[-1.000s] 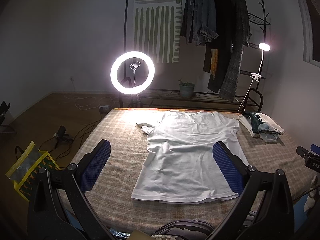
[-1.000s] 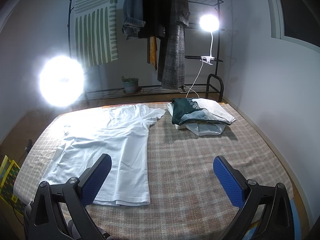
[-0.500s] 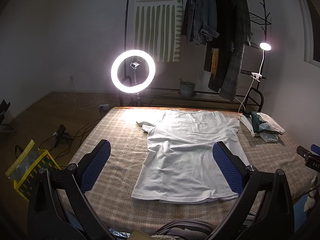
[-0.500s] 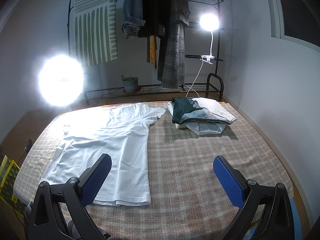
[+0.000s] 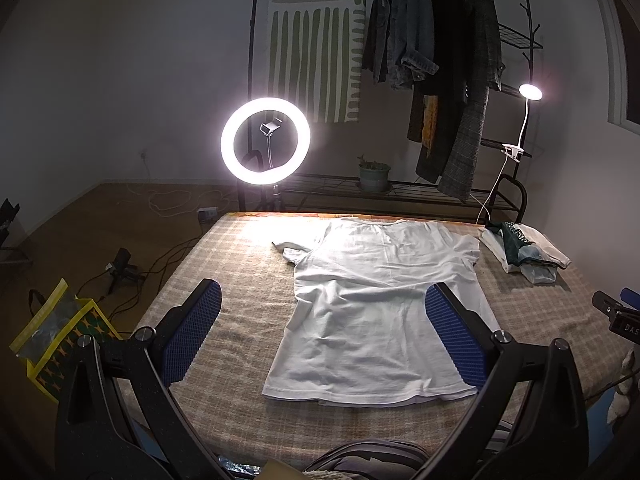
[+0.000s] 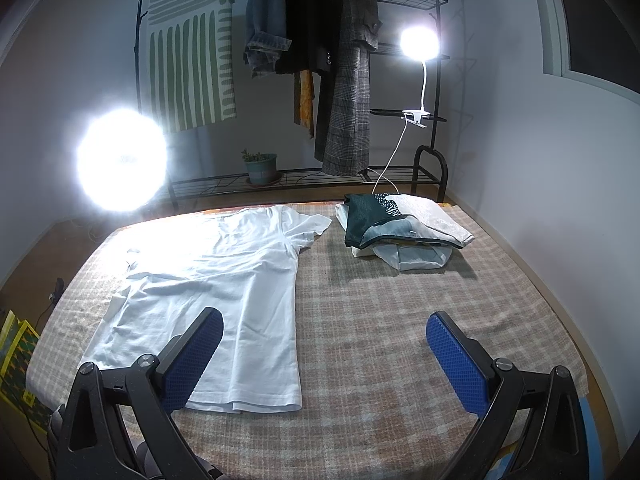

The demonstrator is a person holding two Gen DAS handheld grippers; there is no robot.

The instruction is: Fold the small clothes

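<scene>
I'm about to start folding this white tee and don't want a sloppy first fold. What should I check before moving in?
1. Left gripper open, empty: ok.
2. Right gripper open, empty: ok.
3. White T-shirt spread flat on the bed: ok, light wrinkles.
4. Far-left sleeve laid out: not ok, crumpled.
5. Pile of folded clothes apart from the shirt: ok.
6. Hem within reach: ok, nearest edge.

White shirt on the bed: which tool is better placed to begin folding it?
Probably left. The left tool faces the shirt squarely; the right tool looks mostly at bare blanket.
</scene>
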